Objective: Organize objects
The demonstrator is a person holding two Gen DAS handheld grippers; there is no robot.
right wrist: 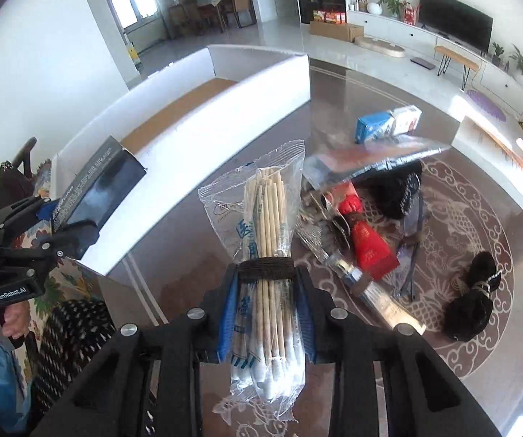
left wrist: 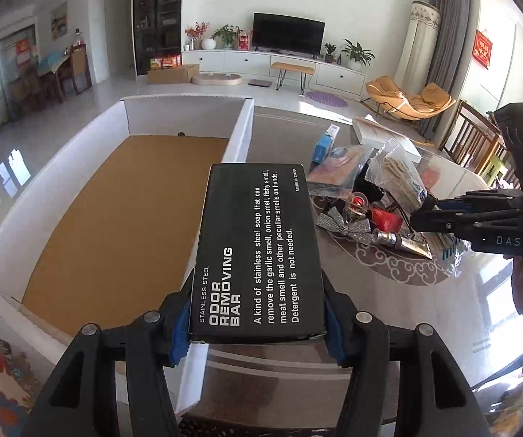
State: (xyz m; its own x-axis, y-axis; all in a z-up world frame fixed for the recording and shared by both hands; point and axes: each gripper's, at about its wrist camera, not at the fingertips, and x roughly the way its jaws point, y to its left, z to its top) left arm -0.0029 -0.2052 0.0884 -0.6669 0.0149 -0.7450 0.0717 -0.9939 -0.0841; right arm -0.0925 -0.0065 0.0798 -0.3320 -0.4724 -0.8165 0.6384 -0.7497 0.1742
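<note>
My left gripper (left wrist: 257, 331) is shut on a black box (left wrist: 257, 251) printed "Odor Removing Bar", held flat above the near right corner of a white carton (left wrist: 241, 134) with a brown floor. The same box (right wrist: 97, 185) and left gripper (right wrist: 73, 225) show at the left of the right wrist view. My right gripper (right wrist: 266, 309) is shut on a clear packet of cotton swabs (right wrist: 266, 225), lifted over the glass table. In the left wrist view the right gripper (left wrist: 420, 215) holds that packet (left wrist: 396, 174) above the pile.
A pile lies on the patterned table (right wrist: 480, 218): a red packet (right wrist: 367, 240), a silver tube (right wrist: 367, 287), a blue and white box (right wrist: 385, 123), a black bundle (right wrist: 472, 302), a silver bow (left wrist: 338, 224). A flat white box (left wrist: 381, 134) lies beyond. A hand (right wrist: 13, 320) grips the left handle.
</note>
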